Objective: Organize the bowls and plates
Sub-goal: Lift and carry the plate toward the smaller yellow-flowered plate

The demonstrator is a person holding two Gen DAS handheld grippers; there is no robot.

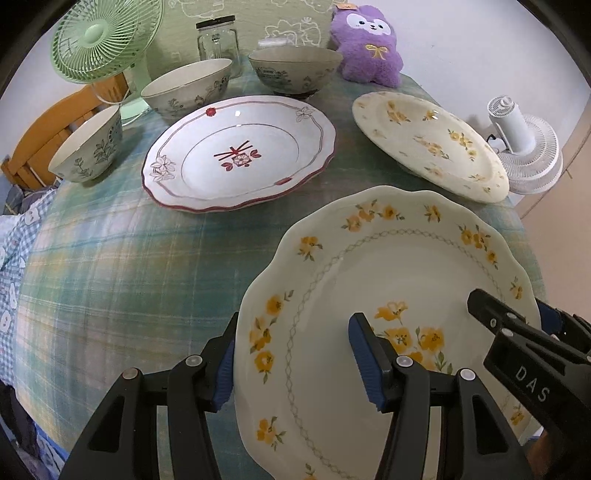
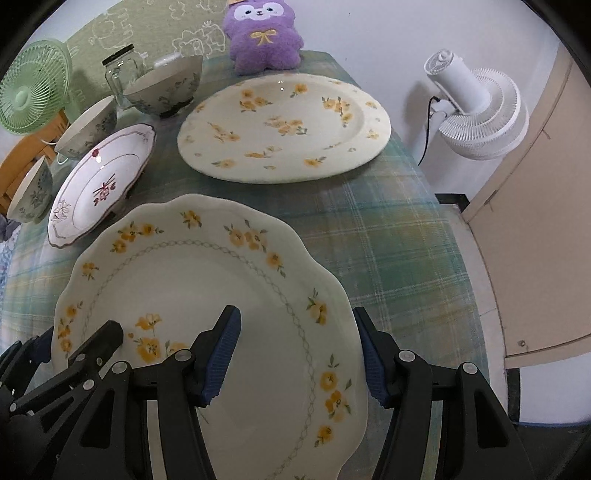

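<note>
The big cream plate with a wavy rim and yellow flowers (image 1: 369, 295) fills the bottom of both views. The left gripper (image 1: 295, 362) grips its left rim; the right gripper (image 2: 299, 354) grips its right rim. Higher up, on the green checked cloth (image 1: 110, 258), lie a white plate with red trim (image 1: 240, 151) and a round yellow-flowered plate (image 2: 284, 125). Three empty patterned bowls (image 1: 184, 88) stand farthest back.

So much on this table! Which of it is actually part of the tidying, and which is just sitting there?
Part of the job:
scalloped yellow-flower plate, both grippers straddling its rim
round yellow-flower plate
red-trimmed plate
three bowls

Just lying about:
glass jar
purple plush toy
green fan
white fan
</note>
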